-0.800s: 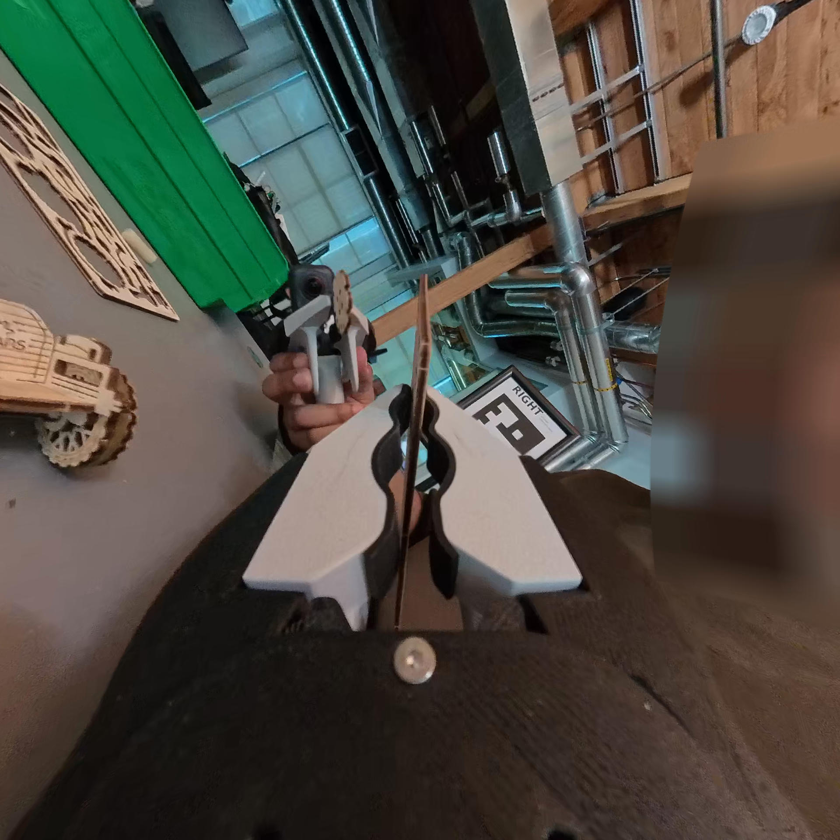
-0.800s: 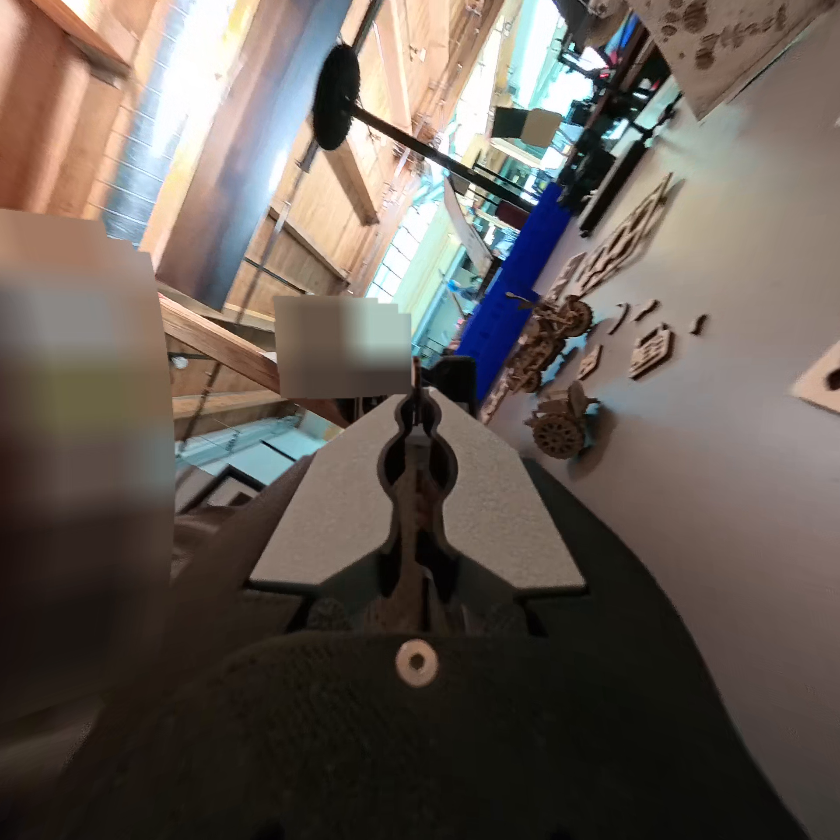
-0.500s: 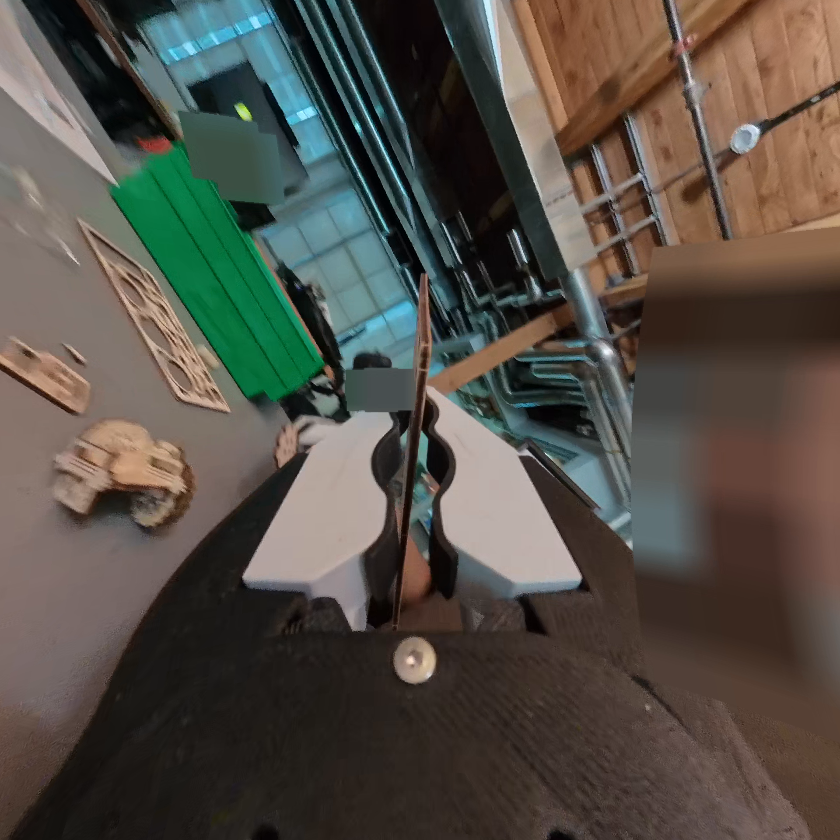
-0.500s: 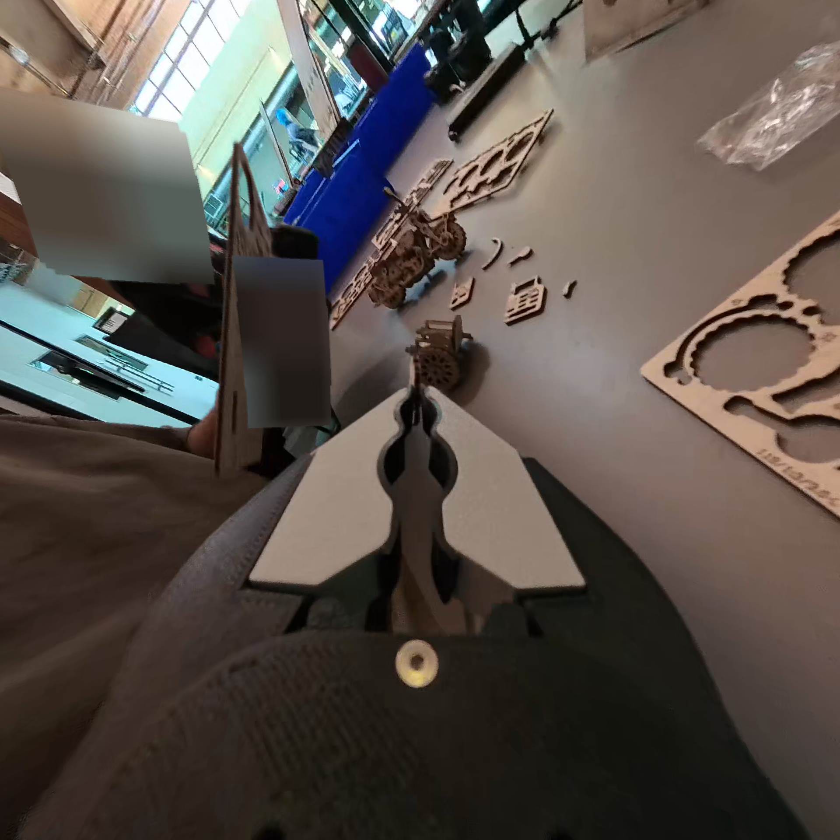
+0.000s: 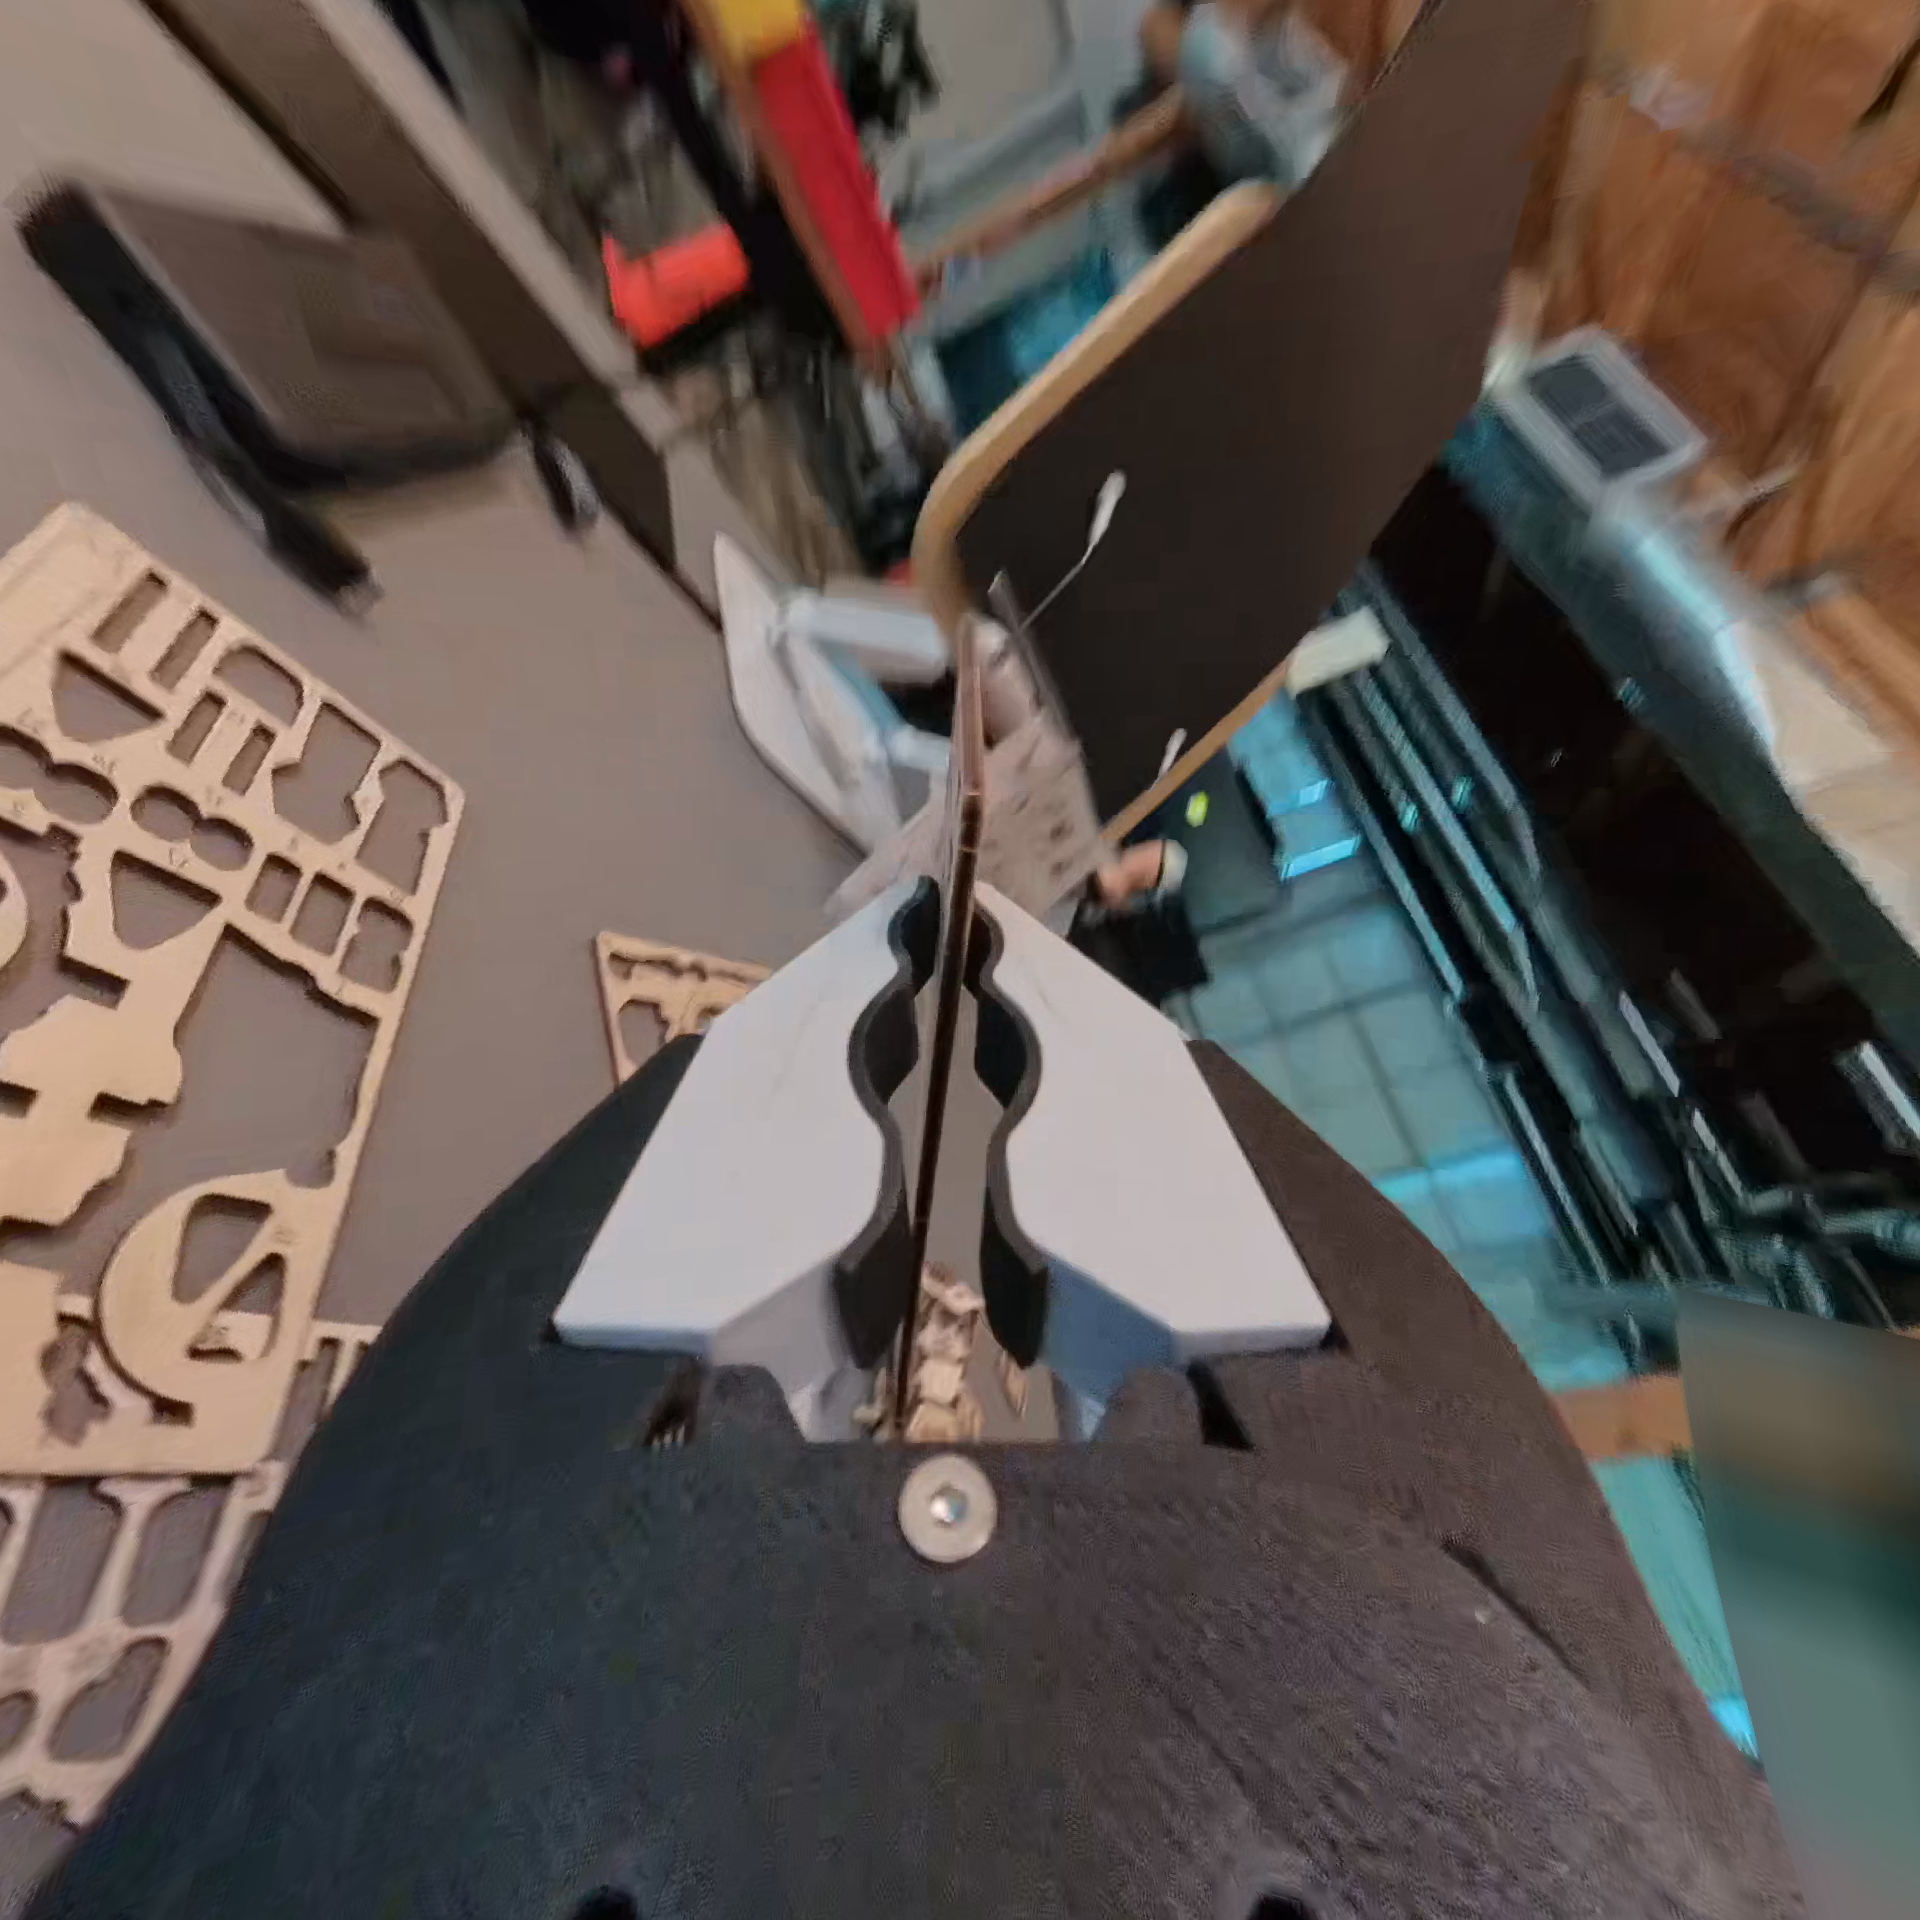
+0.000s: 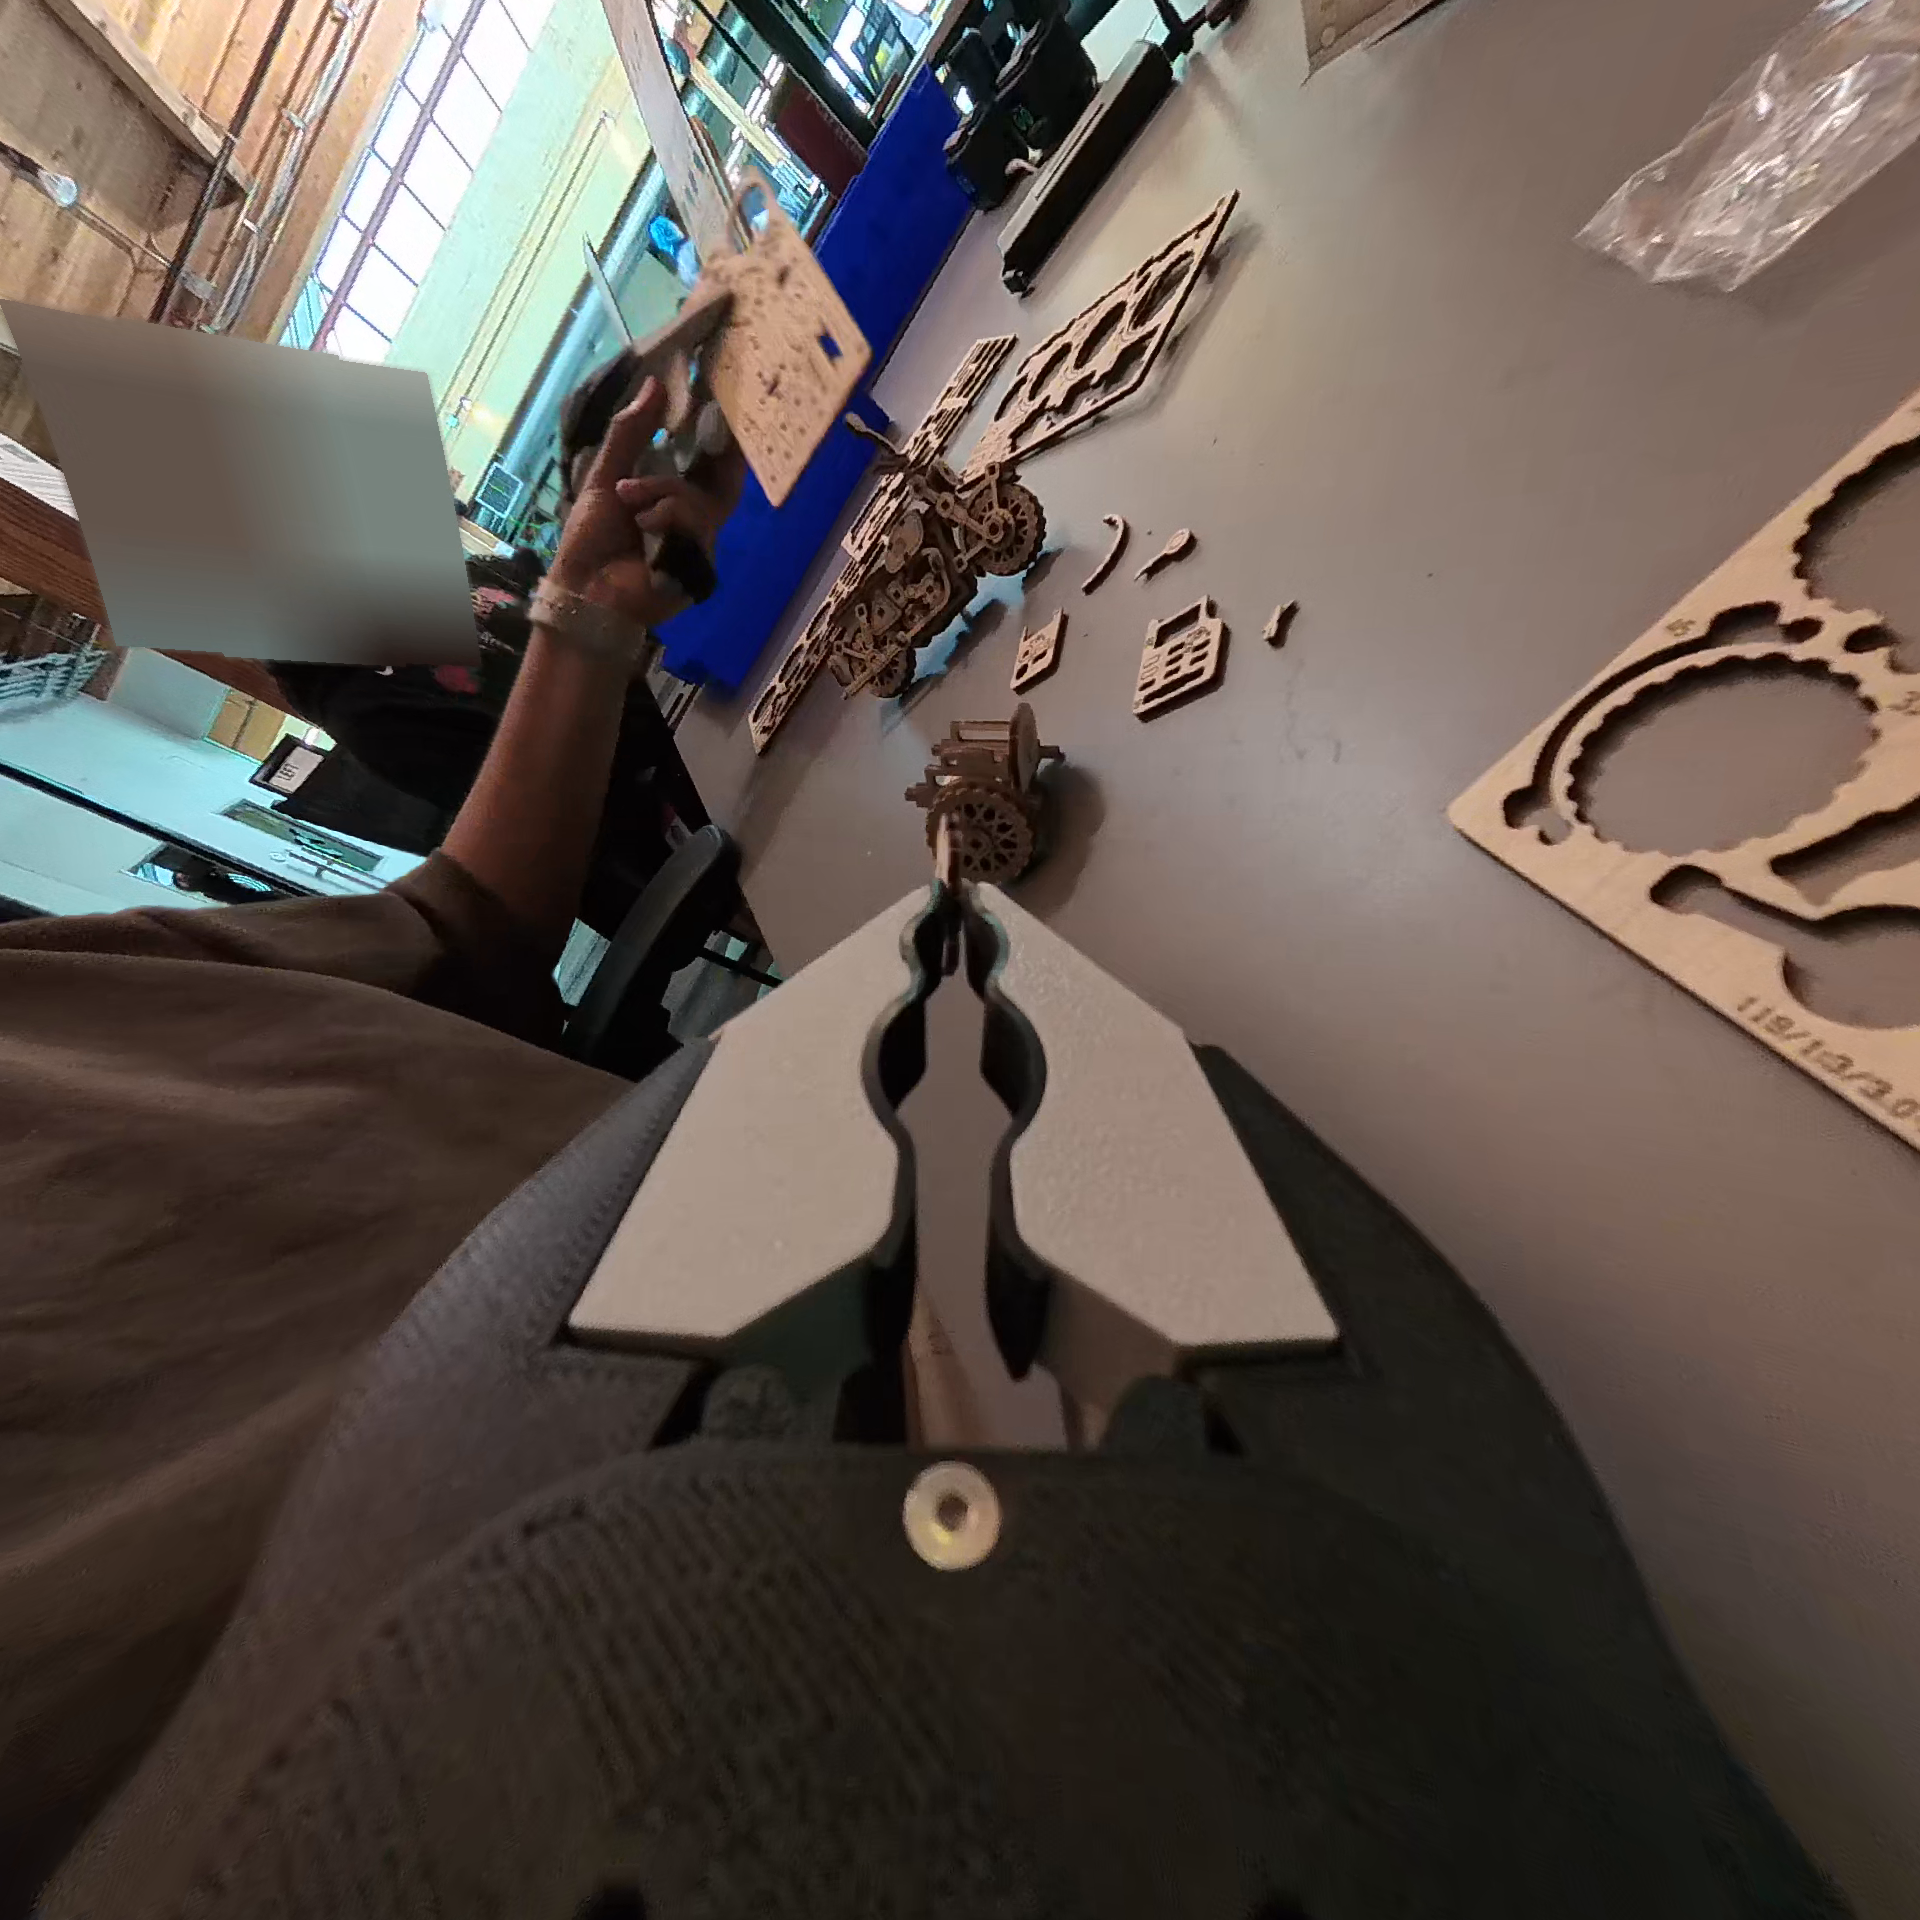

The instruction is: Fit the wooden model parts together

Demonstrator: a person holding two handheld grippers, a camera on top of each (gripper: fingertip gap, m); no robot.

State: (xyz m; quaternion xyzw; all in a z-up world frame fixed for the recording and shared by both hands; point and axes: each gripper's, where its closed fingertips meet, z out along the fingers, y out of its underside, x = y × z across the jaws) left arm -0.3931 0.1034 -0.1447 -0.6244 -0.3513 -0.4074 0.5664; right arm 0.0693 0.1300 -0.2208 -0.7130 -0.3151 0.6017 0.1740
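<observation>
Left wrist view: left gripper around wooden sheet

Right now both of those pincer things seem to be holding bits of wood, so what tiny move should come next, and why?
Probably bring the two closer. The left gripper clamps a thin wooden sheet edge-on, the right gripper pinches a small wooden piece, and in the right wrist view they are still well apart, so nothing can slot together yet.

My grey surface carries a punched-out wooden sheet at the right, a small wheeled wooden model just ahead, and a wooden motorcycle model farther off. Near the motorcycle lie small loose wooden pieces, more cut-out sheets and a clear plastic bag. On my left side another cut-out sheet lies flat.
</observation>
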